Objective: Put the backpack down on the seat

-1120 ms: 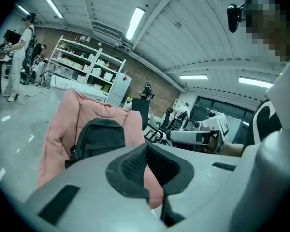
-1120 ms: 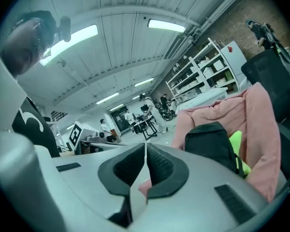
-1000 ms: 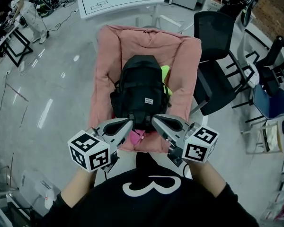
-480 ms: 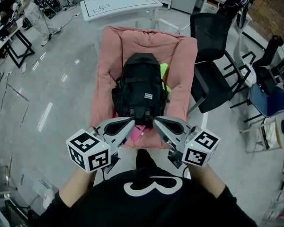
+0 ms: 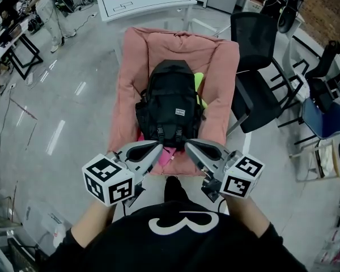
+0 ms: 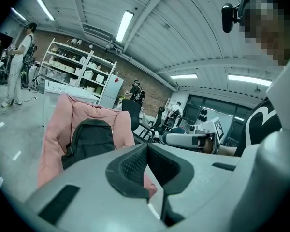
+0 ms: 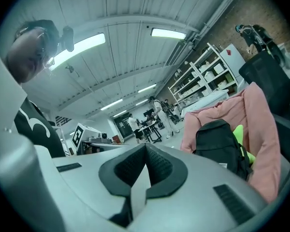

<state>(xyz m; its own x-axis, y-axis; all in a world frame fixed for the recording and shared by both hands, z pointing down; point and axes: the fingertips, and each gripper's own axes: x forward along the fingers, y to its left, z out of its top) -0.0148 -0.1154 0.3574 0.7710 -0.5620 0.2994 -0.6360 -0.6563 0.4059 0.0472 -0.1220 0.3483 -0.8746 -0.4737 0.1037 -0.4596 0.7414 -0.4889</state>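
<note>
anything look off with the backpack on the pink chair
Nothing much. The backpack sits upright and centred on the pink chair, leaning on its back. Only oddity: something neon green pokes out from behind the pack's side.

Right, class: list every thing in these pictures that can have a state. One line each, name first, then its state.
backpack: set down on the seat, upright against the backrest, not gripped.
pink seat: occupied by the backpack.
left gripper: shut, empty, clear of the backpack.
right gripper: shut, empty, clear of the backpack.
black office chair: unoccupied, beside the seat.
</note>
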